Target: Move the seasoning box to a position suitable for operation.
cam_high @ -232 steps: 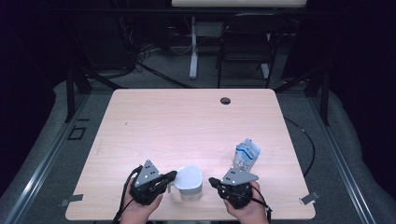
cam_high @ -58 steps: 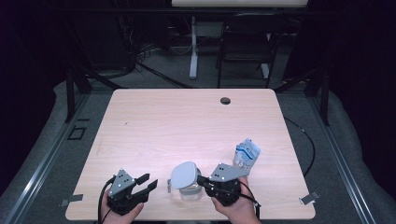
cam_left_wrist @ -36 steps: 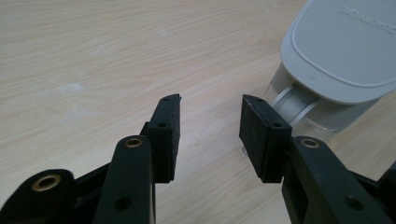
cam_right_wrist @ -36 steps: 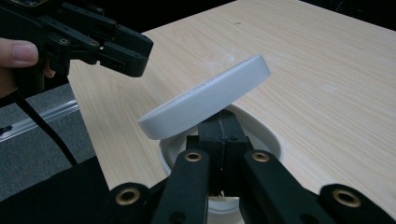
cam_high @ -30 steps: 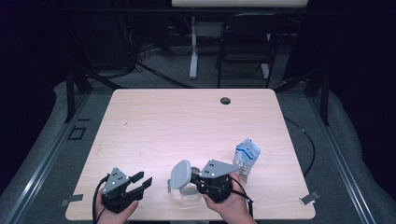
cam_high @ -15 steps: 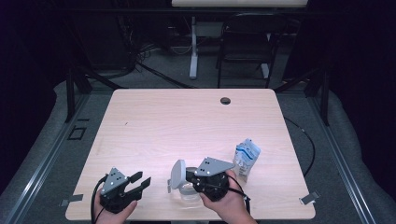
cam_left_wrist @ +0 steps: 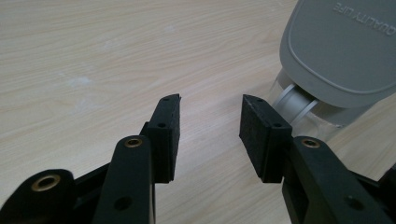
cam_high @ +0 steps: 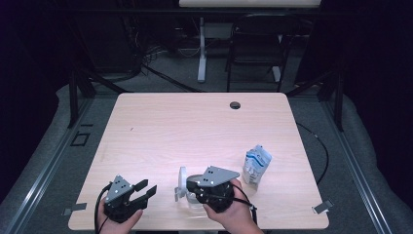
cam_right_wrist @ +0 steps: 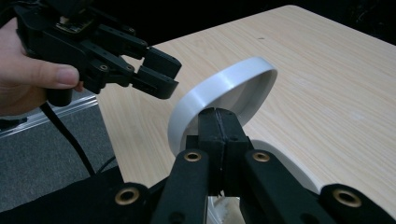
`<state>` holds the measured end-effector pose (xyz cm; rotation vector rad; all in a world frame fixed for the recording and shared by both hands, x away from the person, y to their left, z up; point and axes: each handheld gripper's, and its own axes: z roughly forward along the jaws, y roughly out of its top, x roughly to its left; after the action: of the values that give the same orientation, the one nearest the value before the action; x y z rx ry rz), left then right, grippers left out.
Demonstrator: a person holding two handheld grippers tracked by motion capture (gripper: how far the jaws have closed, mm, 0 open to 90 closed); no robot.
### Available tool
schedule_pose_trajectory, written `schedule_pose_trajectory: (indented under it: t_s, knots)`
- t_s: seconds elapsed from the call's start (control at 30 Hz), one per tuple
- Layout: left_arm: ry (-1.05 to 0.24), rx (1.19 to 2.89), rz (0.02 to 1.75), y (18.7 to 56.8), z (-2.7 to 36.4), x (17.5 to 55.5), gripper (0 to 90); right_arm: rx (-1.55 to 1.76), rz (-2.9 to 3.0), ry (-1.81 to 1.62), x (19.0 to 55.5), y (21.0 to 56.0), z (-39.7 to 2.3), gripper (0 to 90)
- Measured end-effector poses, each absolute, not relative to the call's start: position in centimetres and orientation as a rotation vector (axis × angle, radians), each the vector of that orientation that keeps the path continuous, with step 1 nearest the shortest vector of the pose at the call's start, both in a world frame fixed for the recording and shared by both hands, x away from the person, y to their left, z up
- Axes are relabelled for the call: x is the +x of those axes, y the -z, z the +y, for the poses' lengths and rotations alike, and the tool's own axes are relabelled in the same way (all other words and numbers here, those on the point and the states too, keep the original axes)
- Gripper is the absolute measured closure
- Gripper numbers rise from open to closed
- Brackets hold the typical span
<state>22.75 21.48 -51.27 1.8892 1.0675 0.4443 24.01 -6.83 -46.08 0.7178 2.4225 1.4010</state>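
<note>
Pale wood-grain table (cam_high: 195, 126); right hand-held gripper (cam_right_wrist: 218, 116) clamped on smooth round white lid (cam_right_wrist: 219, 88); left hand-held gripper (cam_left_wrist: 209, 122) half-open, empty.

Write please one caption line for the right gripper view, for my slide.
Right gripper pinches the raised grey lid of a container over the wooden table, while the left gripper waits open nearby.

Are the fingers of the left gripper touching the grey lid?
Apart. In the left gripper view, bare table shows between the open fingers of the left gripper and the grey lid.

Light wood table (cam_high: 195, 126) with cable hole (cam_high: 235, 105); grey carpet floor (cam_high: 44, 161); dark chair (cam_high: 255, 53) behind; room dim
</note>
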Motion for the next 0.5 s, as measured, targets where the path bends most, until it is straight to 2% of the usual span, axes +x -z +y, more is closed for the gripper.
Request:
schedule_pose_trajectory:
  t_s: [0.5]
  knots:
    - [-0.438, 1.889, 1.074, 51.58, 21.45, 22.80, 56.8, 0.724, 2.408, -1.383, 23.90, 46.41, -7.34, 88.0]
